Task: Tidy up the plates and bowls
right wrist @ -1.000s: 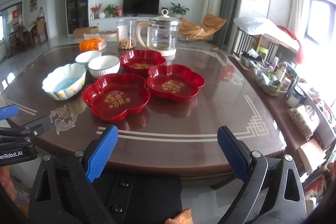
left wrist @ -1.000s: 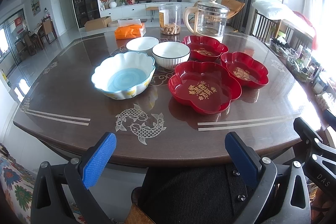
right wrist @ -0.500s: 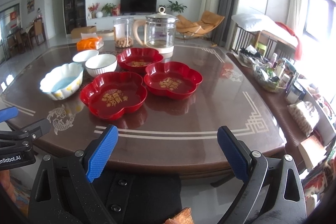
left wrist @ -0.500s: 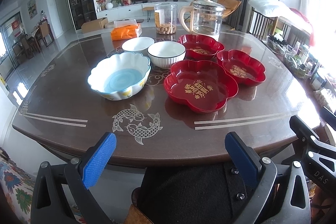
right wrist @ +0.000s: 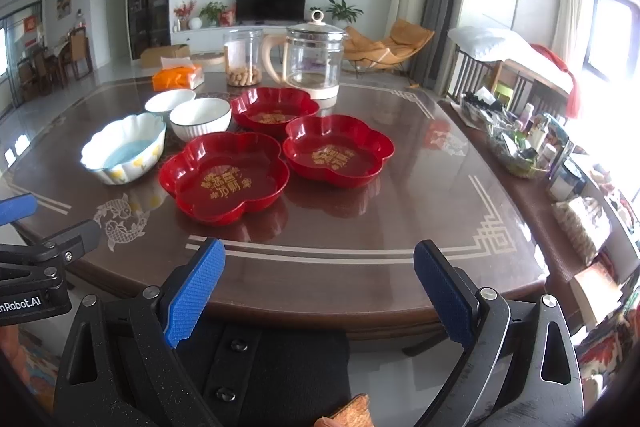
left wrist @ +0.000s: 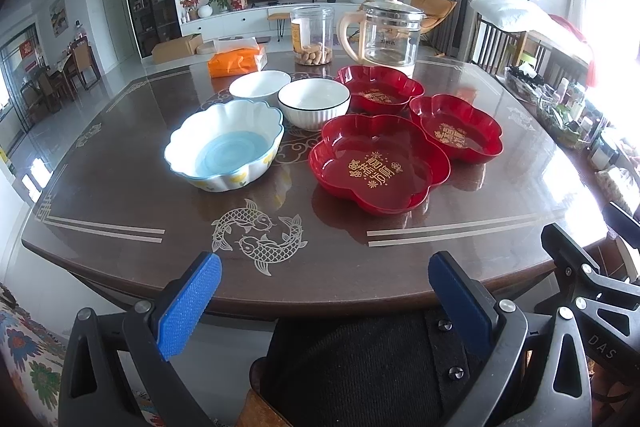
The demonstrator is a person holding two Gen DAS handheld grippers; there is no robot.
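Observation:
Three red flower-shaped plates lie on the dark table: a near one (left wrist: 378, 165) (right wrist: 224, 177), a right one (left wrist: 456, 133) (right wrist: 338, 151) and a far one (left wrist: 380, 89) (right wrist: 274, 111). Left of them stand a scalloped blue-and-white bowl (left wrist: 226, 145) (right wrist: 124, 149), a ribbed white bowl (left wrist: 314, 103) (right wrist: 200, 119) and a small white bowl (left wrist: 260, 85) (right wrist: 170, 102). My left gripper (left wrist: 324, 287) and right gripper (right wrist: 318, 281) are both open and empty, held off the table's near edge.
A glass kettle (left wrist: 390, 33) (right wrist: 314, 61), a jar of nuts (left wrist: 312, 35) (right wrist: 242, 57) and an orange tissue pack (left wrist: 236, 61) (right wrist: 176, 77) stand at the table's far side. A cluttered side shelf (right wrist: 532, 143) runs along the right.
Both grippers have risen slightly, so the table looks a little lower and farther. The dishes have not moved.

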